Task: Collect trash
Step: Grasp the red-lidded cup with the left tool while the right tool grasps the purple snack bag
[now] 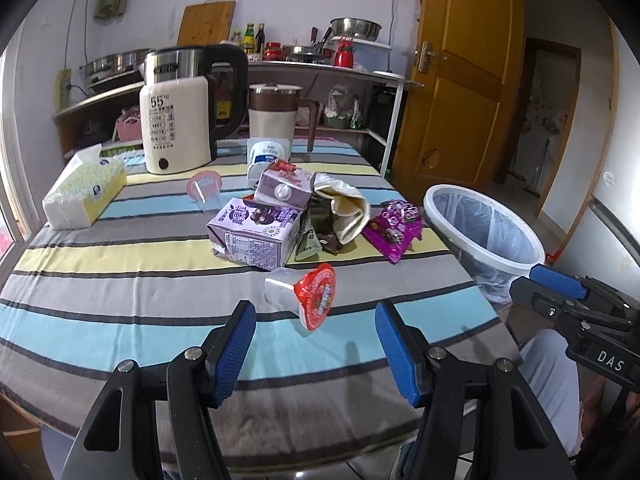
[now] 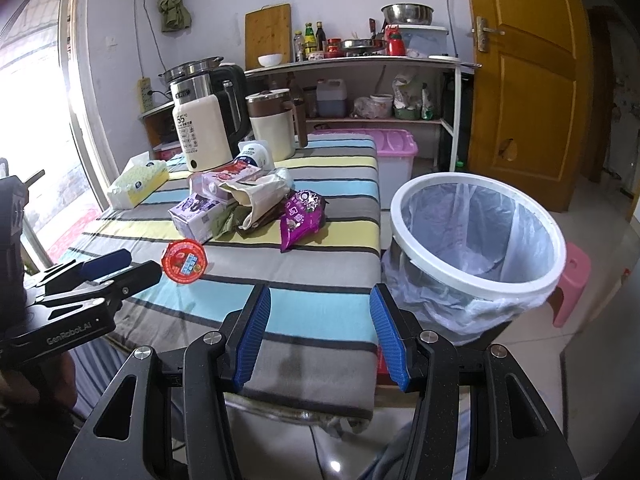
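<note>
Trash lies on the striped table (image 1: 120, 320): a jelly cup with a red lid (image 1: 308, 296) (image 2: 185, 261) nearest me, a purple milk carton (image 1: 256, 232) (image 2: 196, 216), a second carton (image 1: 284, 188), a beige bag (image 1: 348, 208) (image 2: 260, 196), a purple snack wrapper (image 1: 396, 228) (image 2: 300, 220) and a white yogurt cup (image 1: 266, 154). A white bin with a plastic liner (image 1: 484, 232) (image 2: 476, 236) stands right of the table. My left gripper (image 1: 316, 344) is open and empty just before the jelly cup. My right gripper (image 2: 320, 332) is open and empty over the table's near right corner.
A white kettle (image 1: 178, 120), a brown-lidded jug (image 1: 276, 114), a tissue pack (image 1: 84, 188) and a pink lid (image 1: 204, 184) stand at the back of the table. A pink storage box (image 2: 394, 156) and a pink stool (image 2: 572, 284) are on the floor. A shelf and a wooden door are behind.
</note>
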### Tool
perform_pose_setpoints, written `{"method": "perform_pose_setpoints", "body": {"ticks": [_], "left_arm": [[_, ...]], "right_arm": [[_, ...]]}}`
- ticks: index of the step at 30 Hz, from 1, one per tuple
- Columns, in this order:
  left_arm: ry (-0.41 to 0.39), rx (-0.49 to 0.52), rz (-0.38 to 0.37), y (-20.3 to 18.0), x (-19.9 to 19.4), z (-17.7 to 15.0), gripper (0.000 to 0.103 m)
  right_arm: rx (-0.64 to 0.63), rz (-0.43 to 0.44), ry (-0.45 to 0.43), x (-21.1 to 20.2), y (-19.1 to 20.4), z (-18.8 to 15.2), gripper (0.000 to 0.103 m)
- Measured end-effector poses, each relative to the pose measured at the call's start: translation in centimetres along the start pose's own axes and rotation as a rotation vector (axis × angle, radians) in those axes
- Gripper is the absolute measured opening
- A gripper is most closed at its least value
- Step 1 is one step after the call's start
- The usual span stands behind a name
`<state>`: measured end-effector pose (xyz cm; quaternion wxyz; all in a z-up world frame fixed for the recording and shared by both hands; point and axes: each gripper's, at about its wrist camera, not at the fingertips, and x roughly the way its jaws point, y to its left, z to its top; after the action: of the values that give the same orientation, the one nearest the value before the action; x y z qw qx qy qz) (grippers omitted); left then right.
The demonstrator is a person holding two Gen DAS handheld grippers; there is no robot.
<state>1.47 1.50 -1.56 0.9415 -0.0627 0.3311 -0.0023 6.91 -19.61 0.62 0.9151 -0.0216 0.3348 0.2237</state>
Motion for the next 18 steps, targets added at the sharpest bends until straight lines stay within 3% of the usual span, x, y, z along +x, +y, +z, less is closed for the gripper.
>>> {"method": "perform_pose_setpoints", "body": {"ticks": [18], "left_arm": [[0.095,-0.008,-0.051,1.8,5.8,1.7,0.062]], "right_arm": [[0.049,0.132,0.105,9.5,-1.6,4.9,0.053]]}}
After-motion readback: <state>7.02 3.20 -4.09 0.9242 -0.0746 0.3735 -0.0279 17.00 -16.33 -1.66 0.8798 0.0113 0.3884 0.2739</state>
